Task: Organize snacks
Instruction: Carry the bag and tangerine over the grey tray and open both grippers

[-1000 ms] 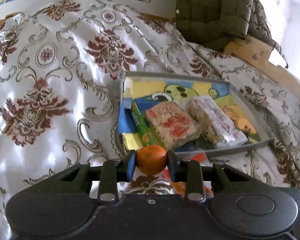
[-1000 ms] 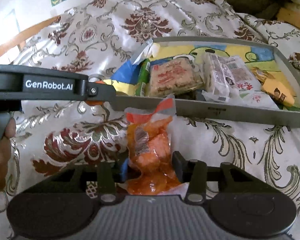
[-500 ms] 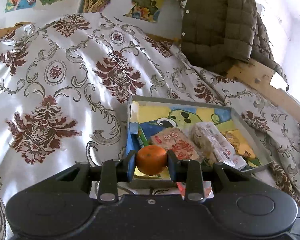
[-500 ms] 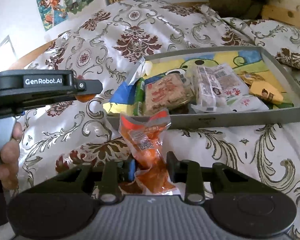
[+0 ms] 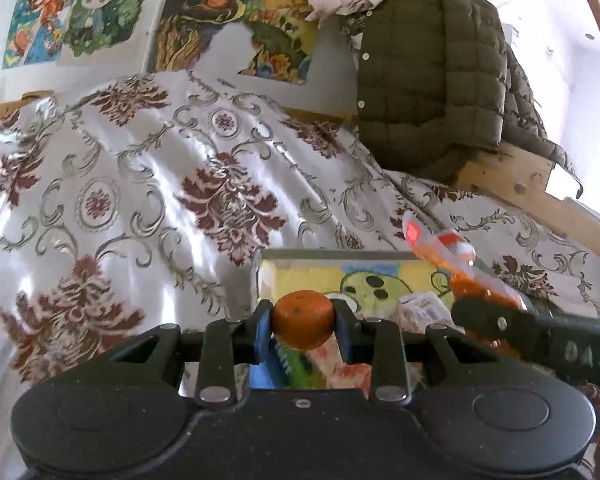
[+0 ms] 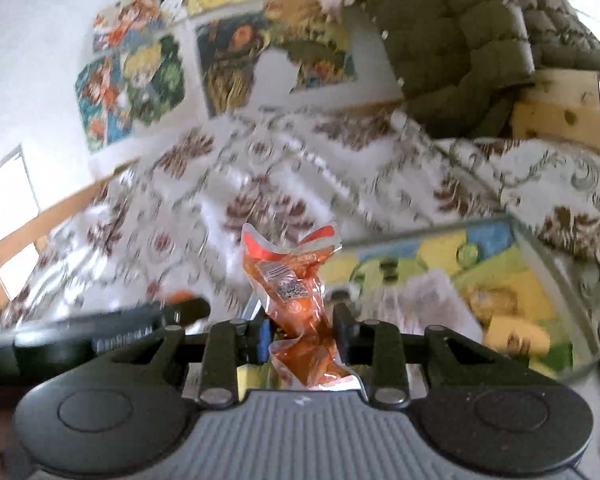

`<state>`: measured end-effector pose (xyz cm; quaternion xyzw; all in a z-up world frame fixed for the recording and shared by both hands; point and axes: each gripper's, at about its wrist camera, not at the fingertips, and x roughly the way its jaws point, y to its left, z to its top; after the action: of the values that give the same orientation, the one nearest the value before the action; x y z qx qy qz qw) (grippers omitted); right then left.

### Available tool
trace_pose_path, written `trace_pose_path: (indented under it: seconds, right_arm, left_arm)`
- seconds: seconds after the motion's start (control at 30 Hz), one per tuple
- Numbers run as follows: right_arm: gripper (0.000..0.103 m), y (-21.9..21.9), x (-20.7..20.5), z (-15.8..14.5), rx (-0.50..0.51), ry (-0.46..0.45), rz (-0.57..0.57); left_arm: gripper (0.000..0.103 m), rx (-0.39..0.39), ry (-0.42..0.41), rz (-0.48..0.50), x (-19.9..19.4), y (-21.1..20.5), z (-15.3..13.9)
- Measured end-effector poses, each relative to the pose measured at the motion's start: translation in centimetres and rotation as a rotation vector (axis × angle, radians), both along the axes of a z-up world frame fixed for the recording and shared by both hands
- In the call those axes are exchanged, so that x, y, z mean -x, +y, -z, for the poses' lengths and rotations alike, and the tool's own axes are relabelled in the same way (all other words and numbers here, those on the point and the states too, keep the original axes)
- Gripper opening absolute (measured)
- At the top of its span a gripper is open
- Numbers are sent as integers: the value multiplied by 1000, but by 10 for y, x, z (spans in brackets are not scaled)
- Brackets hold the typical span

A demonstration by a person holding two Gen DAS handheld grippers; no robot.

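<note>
The left gripper [image 5: 302,325] is clamping a small orange [image 5: 302,319] between its two fingers, holding it in the air just in front of the near-left corner of the grey tray [image 5: 332,255]. The right gripper [image 6: 300,328] is pinching a crinkled orange snack bag [image 6: 296,292] around its middle, so that the red-and-white top is sticking up above the fingers and the bottom is hanging below them. From the left wrist view that same bag is showing over the right side of the tray. The tray is sitting on a floral bedspread [image 5: 140,200], and its bottom is lined with a bright cartoon picture [image 5: 364,284]. A white wrapped packet [image 5: 424,308] is lying inside; the right wrist view is blurring too badly for me to name the other snacks in there. A quilted olive jacket [image 5: 432,80] is hanging over the wooden frame [image 5: 512,184] behind, and cartoon posters [image 5: 80,12] are covering the wall.
</note>
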<state>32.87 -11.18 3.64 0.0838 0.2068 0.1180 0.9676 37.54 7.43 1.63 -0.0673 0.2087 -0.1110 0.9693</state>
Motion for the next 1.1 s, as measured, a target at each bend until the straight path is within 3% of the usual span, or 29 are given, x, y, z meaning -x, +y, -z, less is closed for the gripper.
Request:
trace_pose_path:
  seconds: [0.17, 0.47, 0.8, 0.97, 1.1]
  right_arm:
    - [34, -6, -24, 11, 0, -1, 32]
    - [34, -1, -47, 40, 14, 50, 48]
    - [35, 22, -45, 51, 141, 40, 11]
    - [36, 37, -46, 56, 275, 36, -34]
    - [37, 43, -46, 58, 304, 51, -52]
  left_arm:
    - [34, 19, -19, 1, -15, -5, 11]
    - [34, 37, 56, 21, -33, -11, 43]
    - [35, 57, 159, 1, -46, -8, 69]
    - [35, 90, 187, 1, -49, -2, 71]
    - [35, 100, 196, 4, -49, 1, 71]
